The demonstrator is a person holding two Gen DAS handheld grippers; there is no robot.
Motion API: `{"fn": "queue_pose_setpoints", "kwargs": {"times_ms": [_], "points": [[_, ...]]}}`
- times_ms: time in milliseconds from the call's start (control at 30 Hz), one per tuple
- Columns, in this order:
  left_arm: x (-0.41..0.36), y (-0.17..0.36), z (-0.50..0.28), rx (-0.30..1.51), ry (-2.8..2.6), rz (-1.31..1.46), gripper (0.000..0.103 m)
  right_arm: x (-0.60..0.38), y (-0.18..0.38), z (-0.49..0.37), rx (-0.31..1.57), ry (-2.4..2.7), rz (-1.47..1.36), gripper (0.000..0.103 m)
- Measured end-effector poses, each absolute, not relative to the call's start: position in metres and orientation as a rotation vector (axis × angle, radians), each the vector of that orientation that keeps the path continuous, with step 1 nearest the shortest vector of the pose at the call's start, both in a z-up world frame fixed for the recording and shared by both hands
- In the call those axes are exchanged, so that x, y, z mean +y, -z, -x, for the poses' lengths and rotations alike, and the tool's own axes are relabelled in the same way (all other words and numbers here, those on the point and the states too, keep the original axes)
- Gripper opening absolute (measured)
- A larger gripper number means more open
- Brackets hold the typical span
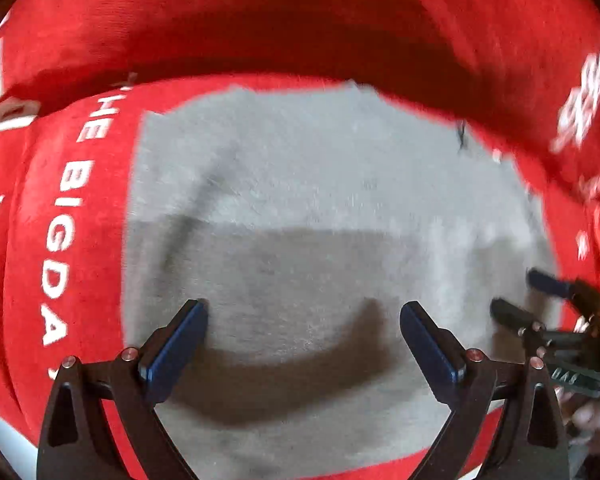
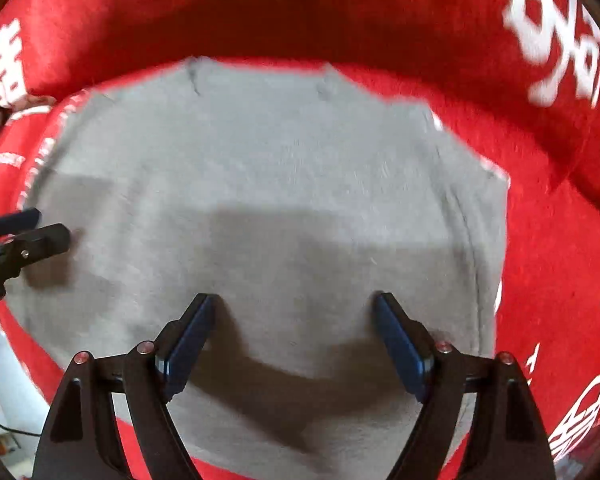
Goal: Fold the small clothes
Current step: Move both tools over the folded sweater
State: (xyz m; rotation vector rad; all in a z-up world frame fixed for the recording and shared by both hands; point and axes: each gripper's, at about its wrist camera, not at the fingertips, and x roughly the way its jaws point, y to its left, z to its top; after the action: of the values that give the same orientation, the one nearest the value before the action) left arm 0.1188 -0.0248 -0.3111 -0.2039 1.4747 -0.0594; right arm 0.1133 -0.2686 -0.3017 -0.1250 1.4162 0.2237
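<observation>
A small grey garment (image 1: 300,184) lies flat on a red cloth (image 1: 68,216) with white lettering; it fills the middle of the right wrist view too (image 2: 260,160). My left gripper (image 1: 304,312) is open and empty, its fingers just above the grey fabric near its front part. My right gripper (image 2: 296,304) is also open and empty over the garment. The right gripper shows at the right edge of the left wrist view (image 1: 520,296), and the left gripper at the left edge of the right wrist view (image 2: 48,226).
The red cloth (image 2: 540,240) rises in a fold behind the garment and wraps round on both sides. A pale surface (image 1: 4,436) shows at the lower left past the cloth's edge.
</observation>
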Motion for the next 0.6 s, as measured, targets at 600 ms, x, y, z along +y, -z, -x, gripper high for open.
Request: {"fn": "queue_pose_setpoints", "kwargs": {"times_ms": [600], "points": [[-0.004, 0.306, -0.032, 1.588, -0.133, 0.348, 0.098, -0.323, 0.296, -0.008, 1.596, -0.152, 0.154, 0.088]]}}
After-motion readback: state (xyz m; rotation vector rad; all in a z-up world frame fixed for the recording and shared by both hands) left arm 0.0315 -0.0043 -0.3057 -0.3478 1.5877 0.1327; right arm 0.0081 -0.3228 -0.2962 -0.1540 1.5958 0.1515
